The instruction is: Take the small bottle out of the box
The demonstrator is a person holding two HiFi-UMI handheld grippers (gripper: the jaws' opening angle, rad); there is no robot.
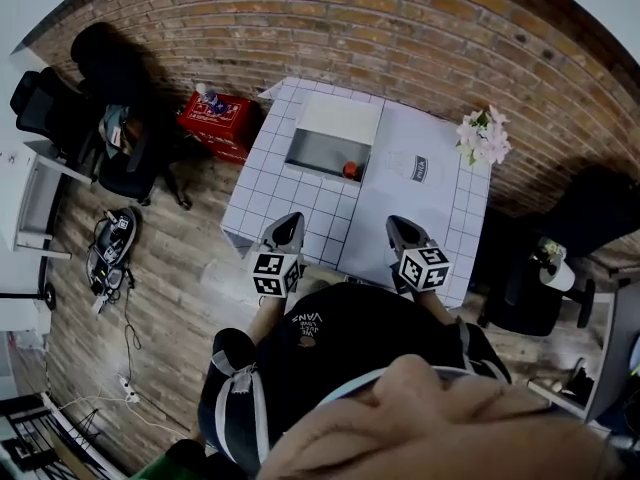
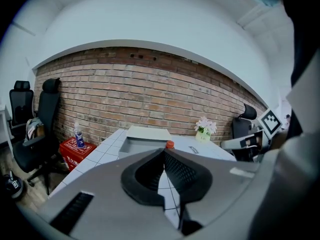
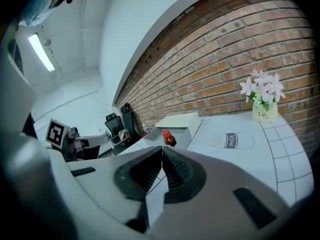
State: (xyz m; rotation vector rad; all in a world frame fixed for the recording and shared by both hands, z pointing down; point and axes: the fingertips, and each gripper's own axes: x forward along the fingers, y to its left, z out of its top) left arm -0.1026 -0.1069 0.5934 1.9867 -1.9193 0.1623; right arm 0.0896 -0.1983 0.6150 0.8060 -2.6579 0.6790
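Note:
The small bottle [image 1: 350, 170] with a red cap stands in the near right corner of the open grey box [image 1: 312, 154] on the white tiled table [image 1: 260, 203]. My left gripper [image 1: 289, 221] and right gripper [image 1: 399, 225] hover over the table's near edge, well short of the box, both shut and holding nothing. In the left gripper view the jaws [image 2: 164, 152] meet, and the bottle cap [image 2: 170, 144] shows just above them beside the box [image 2: 137, 143]. The right gripper [image 3: 162, 149] is likewise shut, with the bottle [image 3: 168, 138] and the box [image 3: 178, 122] ahead.
A vase of pink flowers [image 1: 483, 136] stands at the table's far right corner, and a milk-bottle drawing [image 1: 420, 168] lies right of the box. A red crate [image 1: 215, 120] with a bottle on top sits on the floor to the left. Black office chairs [image 1: 120, 118] stand around.

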